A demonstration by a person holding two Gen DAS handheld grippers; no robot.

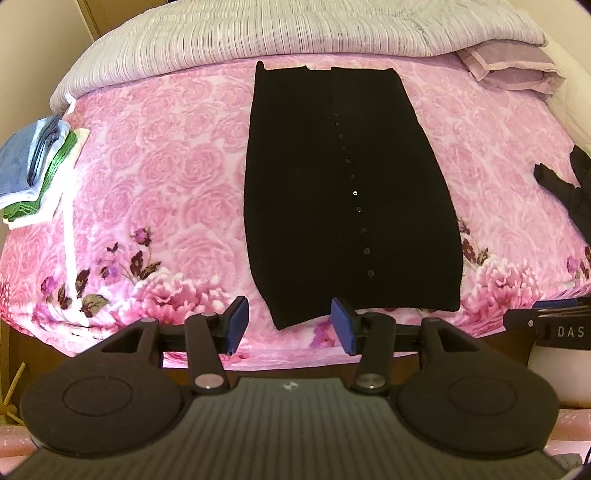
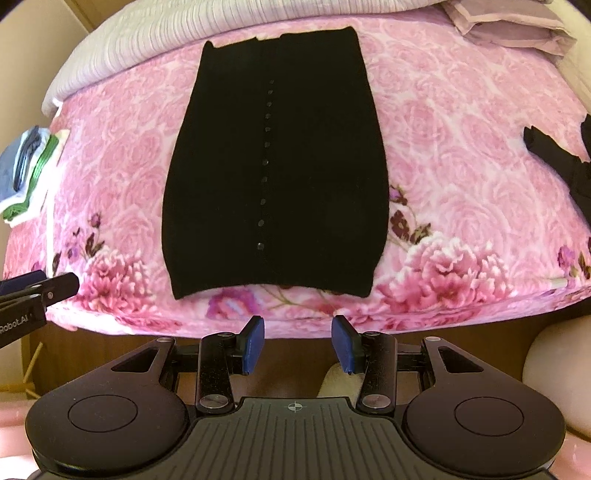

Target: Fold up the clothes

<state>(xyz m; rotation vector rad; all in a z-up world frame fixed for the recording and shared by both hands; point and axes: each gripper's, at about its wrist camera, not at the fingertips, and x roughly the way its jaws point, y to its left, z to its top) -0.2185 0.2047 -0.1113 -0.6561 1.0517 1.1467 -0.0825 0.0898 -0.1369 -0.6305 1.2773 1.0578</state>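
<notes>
A black buttoned garment (image 1: 343, 192) lies flat and lengthwise on the pink floral blanket (image 1: 166, 177), folded into a long rectangle with a row of small buttons down its middle. It also shows in the right wrist view (image 2: 280, 173). My left gripper (image 1: 290, 326) is open and empty, its blue pads (image 1: 238, 323) on either side of the garment's near left corner. My right gripper (image 2: 298, 343) is open and empty, just short of the bed's near edge, below the garment's near hem. Each gripper shows at the edge of the other's view.
A stack of folded clothes (image 1: 35, 173) in blue, white and green sits at the bed's left edge. Another black garment (image 1: 569, 184) lies crumpled at the right edge. A striped lilac quilt (image 1: 258, 33) and a folded lilac cloth (image 1: 513, 68) lie at the back.
</notes>
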